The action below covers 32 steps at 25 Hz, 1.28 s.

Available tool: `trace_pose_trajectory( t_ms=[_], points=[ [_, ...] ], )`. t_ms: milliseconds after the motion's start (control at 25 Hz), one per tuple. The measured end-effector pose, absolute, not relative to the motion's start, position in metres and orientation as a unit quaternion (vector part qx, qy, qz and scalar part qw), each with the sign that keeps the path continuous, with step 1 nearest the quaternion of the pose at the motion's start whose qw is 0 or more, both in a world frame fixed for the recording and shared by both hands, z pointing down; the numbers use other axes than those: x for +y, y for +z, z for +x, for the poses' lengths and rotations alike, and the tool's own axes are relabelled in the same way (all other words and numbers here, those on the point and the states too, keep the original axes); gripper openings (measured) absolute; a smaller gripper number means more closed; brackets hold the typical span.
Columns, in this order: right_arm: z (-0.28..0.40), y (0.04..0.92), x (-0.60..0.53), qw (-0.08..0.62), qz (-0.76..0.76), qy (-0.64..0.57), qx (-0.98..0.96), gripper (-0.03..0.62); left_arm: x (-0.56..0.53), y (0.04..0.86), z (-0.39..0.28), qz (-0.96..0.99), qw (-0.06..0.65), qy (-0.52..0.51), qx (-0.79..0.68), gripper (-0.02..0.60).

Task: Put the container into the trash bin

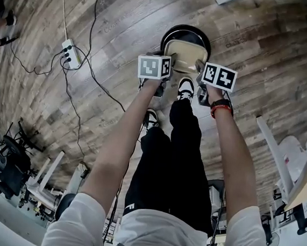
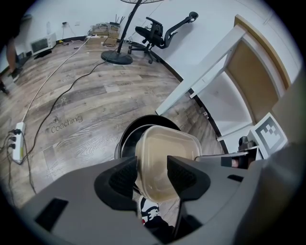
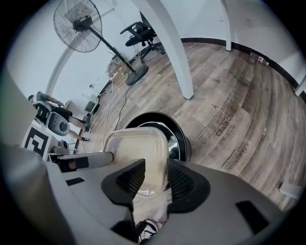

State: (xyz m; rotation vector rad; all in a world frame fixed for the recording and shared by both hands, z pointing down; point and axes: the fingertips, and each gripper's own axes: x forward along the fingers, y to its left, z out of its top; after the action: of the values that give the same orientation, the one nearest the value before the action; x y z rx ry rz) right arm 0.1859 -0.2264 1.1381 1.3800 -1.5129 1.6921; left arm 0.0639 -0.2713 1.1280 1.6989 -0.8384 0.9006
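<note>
A clear, beige-tinted plastic container [image 1: 182, 55] hangs just above the round black trash bin [image 1: 170, 34] on the wooden floor. My left gripper [image 1: 168, 67] is at the container's left edge and my right gripper [image 1: 200, 71] at its right edge. In the left gripper view the container [image 2: 165, 158] tilts over the bin [image 2: 126, 136]; its edge lies in a wide gap between the jaws of the left gripper [image 2: 152, 174], which looks open. In the right gripper view the right gripper [image 3: 155, 177] is shut on the rim of the container [image 3: 136, 150], over the bin [image 3: 179, 139].
The person's legs and black-and-white shoes [image 1: 185, 87] stand right behind the bin. A power strip [image 1: 70, 53] with cables lies on the floor to the left. A white table leg [image 3: 165, 48], a standing fan [image 3: 79, 19] and an office chair [image 2: 155, 33] stand farther off.
</note>
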Motion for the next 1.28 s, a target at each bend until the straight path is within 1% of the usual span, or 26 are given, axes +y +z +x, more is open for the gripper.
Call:
trace_pose_trajectory(
  t_ms=[360,480,600,680,800,1280],
  points=[
    [0.182,1.156,-0.229,0.233,0.504,0.624,-0.55,0.147,-0.274,1.142,0.061,0.707,0.485,0.381,-0.346,0.216],
    [0.184,1.162,-0.228,0.224,0.507,0.634,-0.539,0.147,-0.276,1.144,0.062,0.708,0.485,0.381,-0.343,0.23],
    [0.187,1.164,-0.227,0.22,0.505,0.639,-0.537,0.169,-0.279,1.146,0.065,0.706,0.489,0.375,-0.348,0.242],
    [0.186,1.164,-0.226,0.226,0.503,0.635,-0.542,0.17,-0.279,1.146,0.064,0.706,0.487,0.375,-0.35,0.245],
    [0.187,1.162,-0.225,0.228,0.499,0.634,-0.545,0.184,-0.277,1.146,0.066,0.707,0.486,0.376,-0.35,0.249],
    [0.182,1.13,-0.221,0.229,0.495,0.621,-0.562,0.184,-0.266,1.114,0.067,0.713,0.486,0.364,-0.35,0.249]
  ],
)
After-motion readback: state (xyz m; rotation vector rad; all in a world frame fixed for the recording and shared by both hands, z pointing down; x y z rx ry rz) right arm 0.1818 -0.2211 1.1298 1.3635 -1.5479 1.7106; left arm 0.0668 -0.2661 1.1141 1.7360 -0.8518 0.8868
